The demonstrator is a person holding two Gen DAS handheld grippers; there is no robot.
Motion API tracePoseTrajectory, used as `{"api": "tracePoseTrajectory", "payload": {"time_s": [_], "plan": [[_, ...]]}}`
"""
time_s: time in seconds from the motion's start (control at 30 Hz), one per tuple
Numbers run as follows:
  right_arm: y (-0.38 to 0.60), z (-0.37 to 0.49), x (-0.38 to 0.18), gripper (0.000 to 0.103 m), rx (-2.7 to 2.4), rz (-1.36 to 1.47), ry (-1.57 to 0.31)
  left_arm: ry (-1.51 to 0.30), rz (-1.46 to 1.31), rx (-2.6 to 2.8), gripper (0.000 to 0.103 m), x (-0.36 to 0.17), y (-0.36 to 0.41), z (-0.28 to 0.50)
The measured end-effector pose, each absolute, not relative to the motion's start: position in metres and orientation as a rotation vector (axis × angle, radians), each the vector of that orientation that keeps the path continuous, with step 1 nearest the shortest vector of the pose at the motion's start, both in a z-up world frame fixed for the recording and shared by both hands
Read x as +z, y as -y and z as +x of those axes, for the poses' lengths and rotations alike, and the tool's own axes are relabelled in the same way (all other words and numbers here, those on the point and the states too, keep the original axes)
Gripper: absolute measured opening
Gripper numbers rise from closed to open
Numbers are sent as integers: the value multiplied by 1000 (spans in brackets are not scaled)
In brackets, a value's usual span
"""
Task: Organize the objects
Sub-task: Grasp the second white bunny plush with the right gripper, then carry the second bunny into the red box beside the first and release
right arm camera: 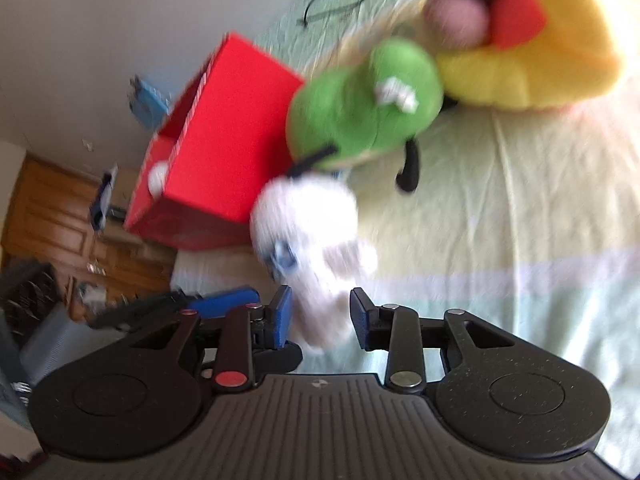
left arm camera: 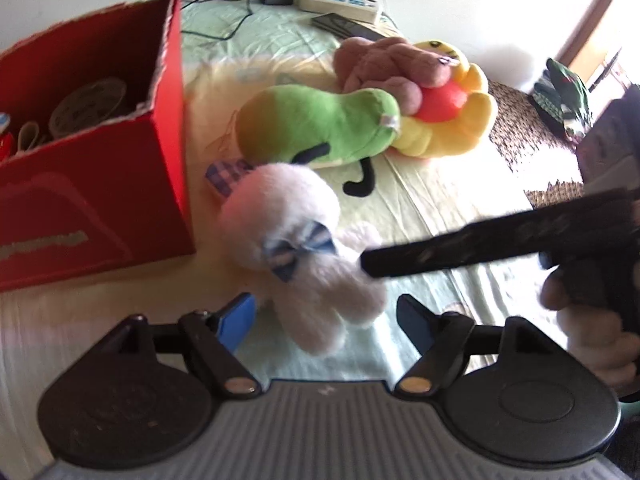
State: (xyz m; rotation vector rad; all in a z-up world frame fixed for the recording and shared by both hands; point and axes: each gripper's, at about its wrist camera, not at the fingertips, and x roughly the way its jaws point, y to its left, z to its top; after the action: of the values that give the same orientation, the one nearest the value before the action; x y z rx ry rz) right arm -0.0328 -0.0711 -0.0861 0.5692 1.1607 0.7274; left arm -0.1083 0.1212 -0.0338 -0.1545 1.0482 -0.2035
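A white plush toy [left arm camera: 308,256] with a small blue bow [left arm camera: 298,248] is seen lying on the pale bed sheet [left arm camera: 448,208], near the middle of the bed. It lies just right of a red box [left arm camera: 100,168], and some things can be made out inside that box.

The left gripper [left arm camera: 326,324] is held low over the near end of the white toy. Its blue pads are set apart on both sides of the toy's bottom part, and a gap can be seen at each side, so the toy is not squeezed by it.

The right gripper [right arm camera: 320,316] is pointed at the same toy. Its jaws are set around the toy's lower part. The picture is blurred there, so it cannot be told if the toy is pinched or only stands between them. In the left view one black finger of it is seen reaching in from the right to the toy's side.

Farther back, a green plush [left arm camera: 320,124], a brown plush [left arm camera: 384,68] and a yellow plush [left arm camera: 452,120] are piled together. A power strip [left arm camera: 340,2] is seen at the far edge.
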Motion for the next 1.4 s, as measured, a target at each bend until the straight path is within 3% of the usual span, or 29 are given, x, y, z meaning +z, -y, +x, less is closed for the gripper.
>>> {"api": "tracePoseTrajectory", "payload": {"time_s": [0.2, 0.43, 0.63, 1.0, 1.4], "plan": [[61, -7, -86, 43, 694, 607, -1096, -1066, -230, -143, 82, -48, -128, -88], [45, 3, -115, 43, 742, 753, -1184, -1071, -265, -115, 79, -57, -133, -73], [49, -6, -118, 38, 780, 801, -1211, -1066, -247, -127, 75, -51, -131, -82], [44, -45, -81, 37, 924, 683, -1157, -1029, -173, -170, 75, -14, -126, -125], [36, -54, -16, 37, 1027, 631, -922, -793, -141, -186, 75, 59, -143, -143]]}}
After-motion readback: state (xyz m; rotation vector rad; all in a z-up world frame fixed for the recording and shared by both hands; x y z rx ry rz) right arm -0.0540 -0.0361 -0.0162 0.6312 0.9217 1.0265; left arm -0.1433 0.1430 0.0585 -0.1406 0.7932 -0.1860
